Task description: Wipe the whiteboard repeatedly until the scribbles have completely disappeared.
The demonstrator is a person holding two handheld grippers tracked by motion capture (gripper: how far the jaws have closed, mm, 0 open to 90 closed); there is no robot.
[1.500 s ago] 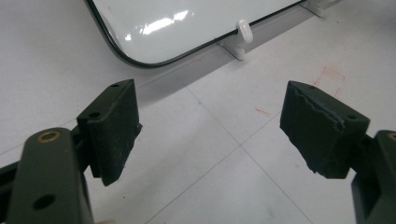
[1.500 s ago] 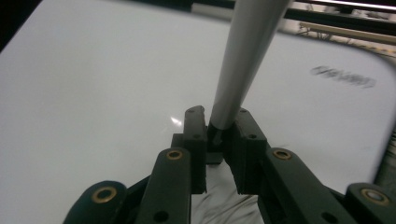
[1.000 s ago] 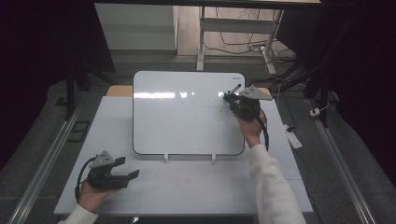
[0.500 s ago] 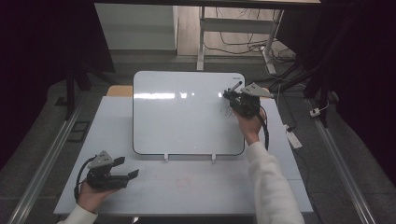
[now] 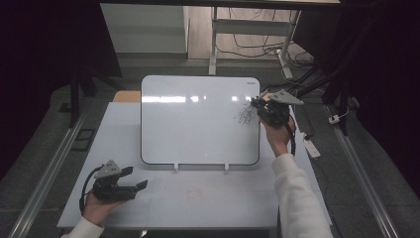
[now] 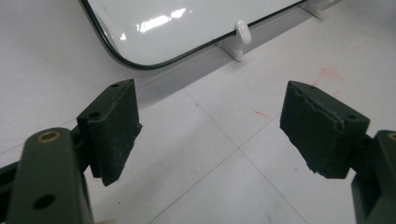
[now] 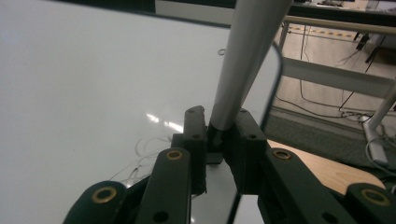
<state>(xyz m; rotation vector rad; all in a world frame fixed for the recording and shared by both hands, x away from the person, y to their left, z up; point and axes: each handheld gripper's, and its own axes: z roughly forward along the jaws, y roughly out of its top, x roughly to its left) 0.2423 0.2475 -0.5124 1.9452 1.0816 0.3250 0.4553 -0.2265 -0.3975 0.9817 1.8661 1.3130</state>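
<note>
Clamping a grey pen [image 7: 247,60] upright, the right tool [image 5: 261,105] works at the scribble [image 5: 246,115] near the whiteboard's [image 5: 198,124] edge, while the left tool [image 5: 134,178], jaws apart and empty, rests on the bench [image 5: 208,198], seemingly idle.

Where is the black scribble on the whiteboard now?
In the high view, the scribble is near the right edge of the whiteboard, in its upper half, just left of the right tongs.
</note>
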